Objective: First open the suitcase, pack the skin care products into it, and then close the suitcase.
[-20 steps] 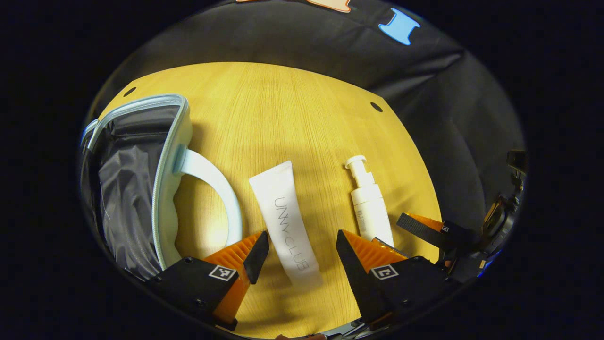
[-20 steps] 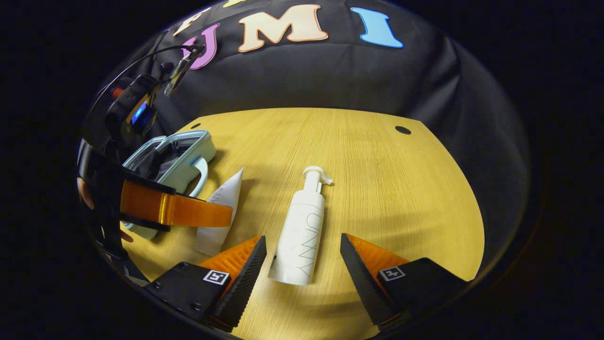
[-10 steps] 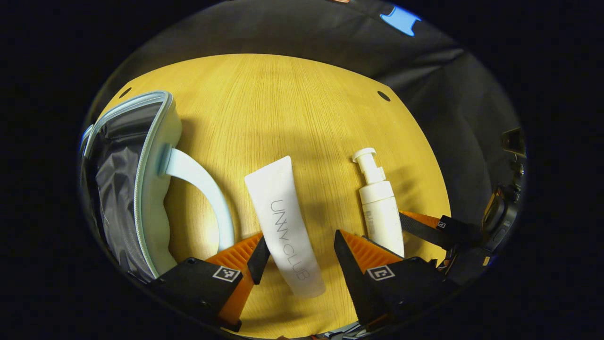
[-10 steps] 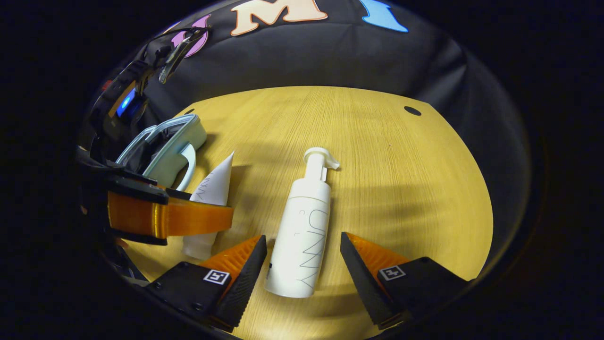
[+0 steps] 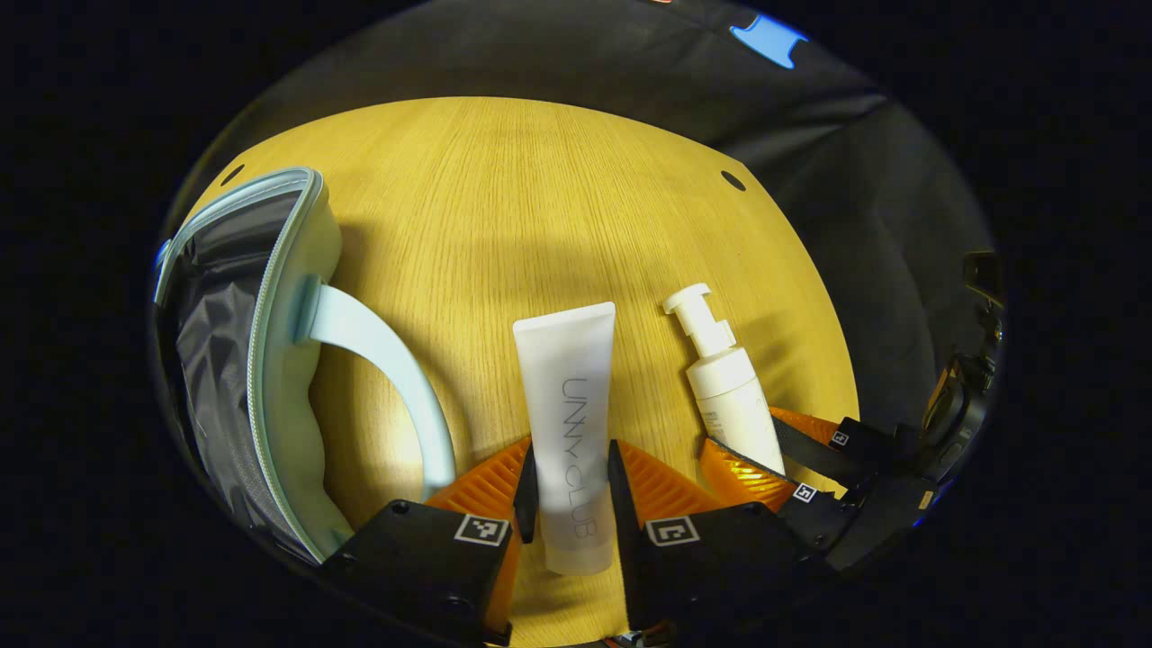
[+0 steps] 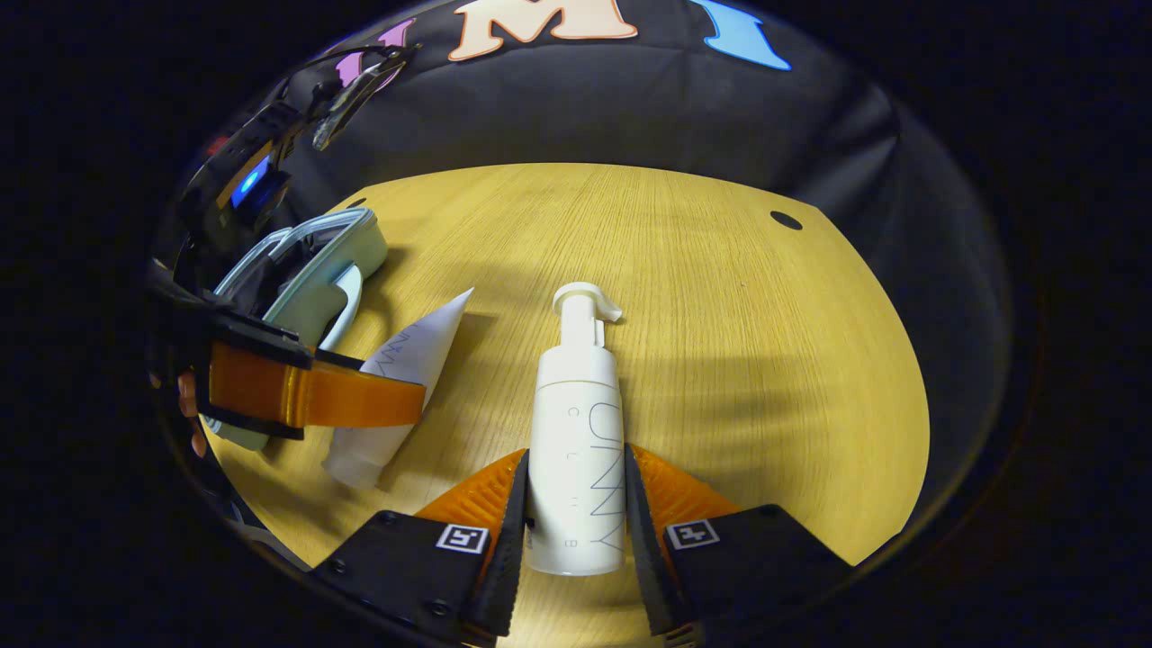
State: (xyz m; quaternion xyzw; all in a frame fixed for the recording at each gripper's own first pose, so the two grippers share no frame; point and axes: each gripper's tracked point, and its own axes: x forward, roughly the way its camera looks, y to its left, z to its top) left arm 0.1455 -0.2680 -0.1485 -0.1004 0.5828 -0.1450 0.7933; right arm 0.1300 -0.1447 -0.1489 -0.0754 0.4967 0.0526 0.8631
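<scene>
Pale yellow wood grain marks the round table [image 5: 540, 198], on which the light blue zippered suitcase [image 5: 288, 360] is seen lying open at the left, its grey fabric lining [image 5: 211, 360] exposed. Nothing can be made out inside the lining, so the opening step is judged done while packing and closing are left.

The flat white squeeze tube [image 5: 567, 423] is clamped between both fingers of the left gripper [image 5: 567, 490], with its body lying on the table just right of the suitcase's curved handle [image 5: 387, 360]. In the right gripper view the white pump bottle [image 6: 576, 450] is pinched on both sides by the right gripper [image 6: 576, 517]; the bottle lies flat, pump head pointing to the far side.

Both products are therefore gripped but not yet lifted, as far as can be judged, and both remain outside the suitcase [image 6: 297, 279], the tube [image 6: 396, 387] nearer to it than the bottle.
</scene>
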